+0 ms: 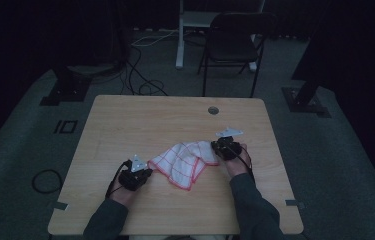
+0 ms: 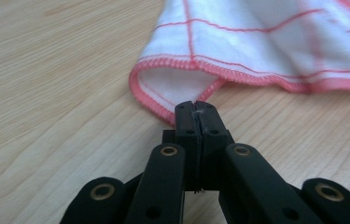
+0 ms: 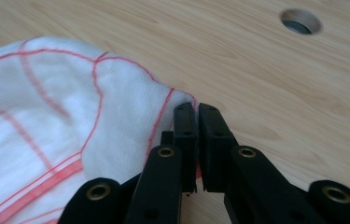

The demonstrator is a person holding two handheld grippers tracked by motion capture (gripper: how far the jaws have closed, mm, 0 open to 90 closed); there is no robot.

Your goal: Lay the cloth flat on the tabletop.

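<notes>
A white cotton cloth with red grid lines and red stitched hem [image 1: 185, 162] lies crumpled at the middle of the light wooden table [image 1: 125, 120]. The left gripper [image 2: 196, 112] pinches its hemmed corner — jaws pressed together. The right gripper [image 3: 196, 114] clamps the opposite edge — cloth caught between its jaws.

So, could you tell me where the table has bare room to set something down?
The table is bare across its far half, up to the round cable hole, along its left edge, and along the near right edge. The middle is crowded: the checked cloth lies between the left gripper and right gripper, both clamped on it.
</notes>
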